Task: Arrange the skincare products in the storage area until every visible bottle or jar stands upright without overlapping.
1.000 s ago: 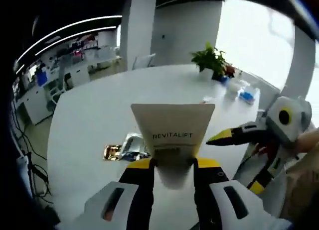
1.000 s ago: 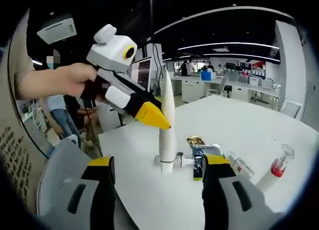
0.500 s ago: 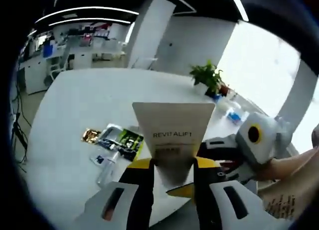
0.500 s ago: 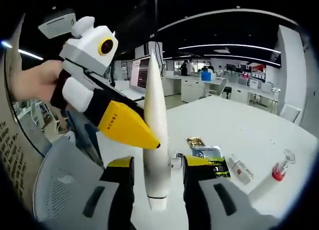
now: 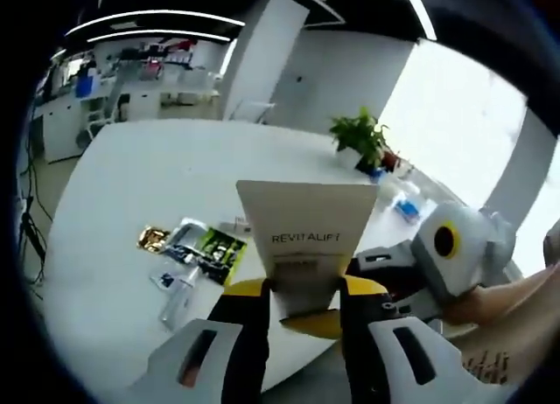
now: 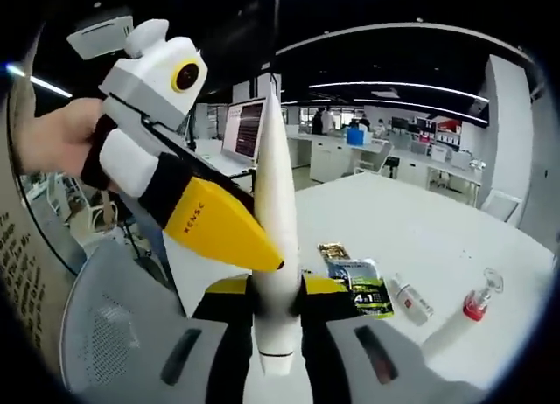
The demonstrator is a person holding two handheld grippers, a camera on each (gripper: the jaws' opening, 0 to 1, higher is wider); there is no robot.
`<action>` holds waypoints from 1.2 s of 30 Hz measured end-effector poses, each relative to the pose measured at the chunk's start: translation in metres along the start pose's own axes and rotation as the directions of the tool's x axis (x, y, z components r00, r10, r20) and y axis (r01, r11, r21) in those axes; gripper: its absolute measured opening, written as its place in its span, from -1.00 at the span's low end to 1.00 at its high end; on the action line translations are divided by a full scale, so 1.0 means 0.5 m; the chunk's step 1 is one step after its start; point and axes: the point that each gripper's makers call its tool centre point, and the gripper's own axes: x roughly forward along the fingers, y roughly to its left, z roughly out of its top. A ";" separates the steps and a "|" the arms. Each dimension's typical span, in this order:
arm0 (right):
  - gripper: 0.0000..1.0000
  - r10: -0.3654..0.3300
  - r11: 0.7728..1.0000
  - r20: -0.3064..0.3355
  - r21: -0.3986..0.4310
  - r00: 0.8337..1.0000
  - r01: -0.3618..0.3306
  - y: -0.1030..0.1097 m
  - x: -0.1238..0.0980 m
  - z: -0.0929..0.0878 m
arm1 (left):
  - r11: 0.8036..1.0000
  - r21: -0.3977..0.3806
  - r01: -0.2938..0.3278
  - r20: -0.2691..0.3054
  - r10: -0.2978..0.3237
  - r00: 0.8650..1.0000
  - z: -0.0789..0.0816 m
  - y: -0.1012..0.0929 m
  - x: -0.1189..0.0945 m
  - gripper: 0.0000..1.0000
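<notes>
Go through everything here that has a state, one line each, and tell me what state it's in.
Revitalift tube: held off the table, clamped by both grippers.
Left gripper: shut on the tube.
Right gripper: shut on the tube.
Sachets: lying flat on the table.
Red-capped bottle: lying on its side.
</notes>
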 end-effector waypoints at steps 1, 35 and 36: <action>-0.62 0.003 1.000 0.001 0.004 1.000 -0.003 0.000 -0.001 -0.002 | 1.000 -0.001 0.003 -0.001 -0.003 1.000 -0.002 -0.001 0.000 -0.45; -0.67 0.376 0.907 0.151 0.142 0.914 -0.397 0.069 -0.085 0.024 | 0.921 0.101 0.377 -0.004 -0.379 0.925 0.018 -0.103 -0.048 -0.57; -0.67 0.380 0.905 0.153 0.142 0.912 -0.401 0.070 -0.086 0.025 | 0.921 0.107 0.374 -0.007 -0.375 0.927 0.018 -0.102 -0.048 -0.58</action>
